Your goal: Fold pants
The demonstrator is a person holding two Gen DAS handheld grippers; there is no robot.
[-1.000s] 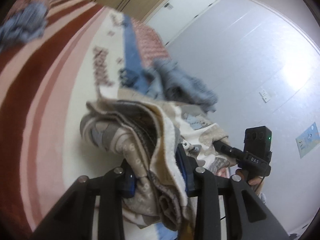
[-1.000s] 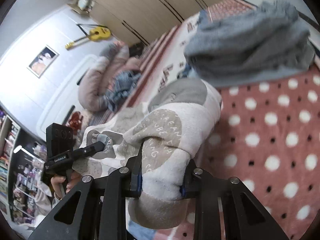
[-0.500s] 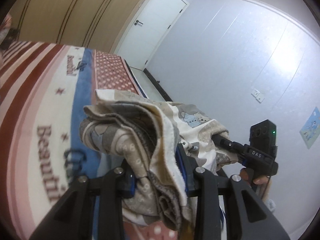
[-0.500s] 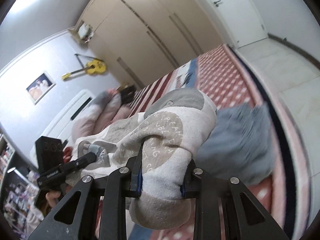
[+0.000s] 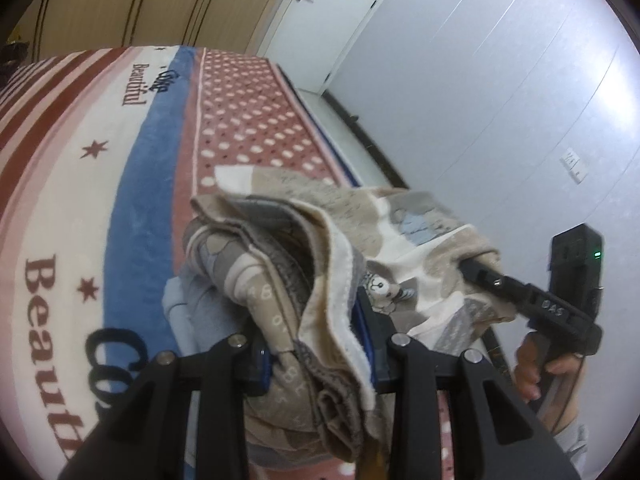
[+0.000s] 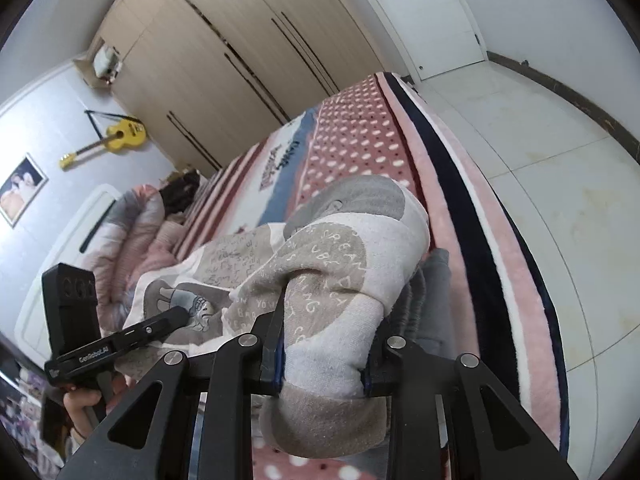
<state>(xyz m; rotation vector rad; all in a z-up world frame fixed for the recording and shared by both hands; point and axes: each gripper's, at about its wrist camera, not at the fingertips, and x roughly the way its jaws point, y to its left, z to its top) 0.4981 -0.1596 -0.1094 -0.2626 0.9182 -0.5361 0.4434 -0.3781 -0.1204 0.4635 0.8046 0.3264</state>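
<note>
Since a second ago we had swung both grippers across the bed [image 5: 132,216], leaving the grey pile behind. Left gripper [image 5: 316,344] and right gripper [image 6: 322,356] fingers clamped the patterned pants [image 6: 320,264], seemingly lifted above the blanket, awaiting clear space to lay them.

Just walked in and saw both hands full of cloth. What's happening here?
A person is folding a pair of patterned beige pants over a bed with a striped, dotted blanket. The left gripper is shut on one bunched end and the right gripper on the other, so the pants hang between them above the bed. A grey garment lies on the blanket below. The pants are not laid down yet.
</note>
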